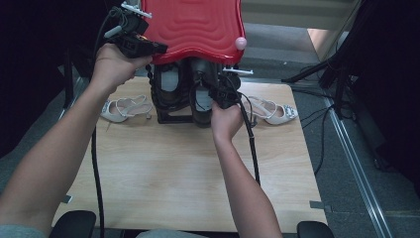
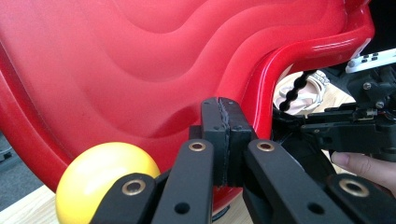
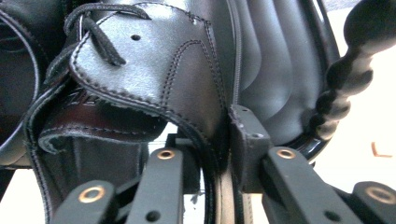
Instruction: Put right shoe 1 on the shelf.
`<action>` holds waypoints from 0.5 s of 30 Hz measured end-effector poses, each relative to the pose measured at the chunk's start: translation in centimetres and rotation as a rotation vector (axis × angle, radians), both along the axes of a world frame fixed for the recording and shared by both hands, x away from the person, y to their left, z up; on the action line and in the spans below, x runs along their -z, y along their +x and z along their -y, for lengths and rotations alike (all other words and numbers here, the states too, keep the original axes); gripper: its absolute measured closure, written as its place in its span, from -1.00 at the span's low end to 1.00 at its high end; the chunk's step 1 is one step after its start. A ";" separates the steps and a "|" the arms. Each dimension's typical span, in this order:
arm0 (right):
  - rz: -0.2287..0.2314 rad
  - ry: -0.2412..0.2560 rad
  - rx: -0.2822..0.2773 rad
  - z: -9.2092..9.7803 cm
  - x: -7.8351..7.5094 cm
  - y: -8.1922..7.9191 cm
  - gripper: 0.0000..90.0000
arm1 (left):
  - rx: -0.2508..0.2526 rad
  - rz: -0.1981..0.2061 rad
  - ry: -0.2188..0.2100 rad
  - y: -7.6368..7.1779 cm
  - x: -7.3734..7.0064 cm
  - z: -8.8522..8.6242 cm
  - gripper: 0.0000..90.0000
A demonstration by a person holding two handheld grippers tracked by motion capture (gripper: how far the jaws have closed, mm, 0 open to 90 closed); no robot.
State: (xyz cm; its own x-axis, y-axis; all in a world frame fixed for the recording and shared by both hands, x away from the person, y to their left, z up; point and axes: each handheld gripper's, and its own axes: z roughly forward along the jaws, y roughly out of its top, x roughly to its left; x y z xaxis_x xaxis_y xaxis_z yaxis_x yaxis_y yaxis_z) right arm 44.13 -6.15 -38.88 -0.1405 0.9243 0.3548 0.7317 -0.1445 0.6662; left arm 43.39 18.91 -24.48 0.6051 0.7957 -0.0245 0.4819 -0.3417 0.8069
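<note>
Two pale sandals lie on the bench near its far edge, one (image 1: pixel 125 108) toward the left corner and one (image 1: pixel 274 111) toward the right. Between them stands a black rack (image 1: pixel 171 106) under a big red wavy lid (image 1: pixel 195 25). The shiny black shoe (image 3: pixel 154 79) with laces sits in the rack. The left claw (image 2: pixel 223 140) is pressed together on the lid's edge, hand raised high. The right claw (image 3: pixel 219 154) pinches the shoe's side.

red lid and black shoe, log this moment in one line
left gripper shut on red lid, lid raised | right gripper shut on black shoe collar | black rack on table
</note>
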 end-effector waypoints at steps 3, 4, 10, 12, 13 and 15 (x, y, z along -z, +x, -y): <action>-0.004 0.004 -0.023 0.1 0.1 0.0 0.55 | -0.002 0.001 -0.002 0.0 0.0 0.0 1.00; -0.015 0.014 -0.030 0.1 0.1 0.0 0.52 | -0.002 0.001 -0.002 0.0 0.0 0.0 1.00; -0.016 0.007 -0.076 0.1 0.1 -0.2 0.38 | -0.002 0.003 -0.001 0.0 0.0 0.1 1.00; -0.025 0.001 -0.090 0.0 0.2 -0.3 0.32 | -0.003 0.003 -0.001 0.0 0.0 0.1 1.00; -0.036 0.006 -0.093 0.0 0.3 -0.3 0.31 | -0.002 0.002 -0.001 0.0 0.0 0.0 1.00; -0.040 0.006 -0.097 -0.1 0.2 -0.3 0.31 | -0.003 0.003 0.000 -0.1 0.0 0.1 1.00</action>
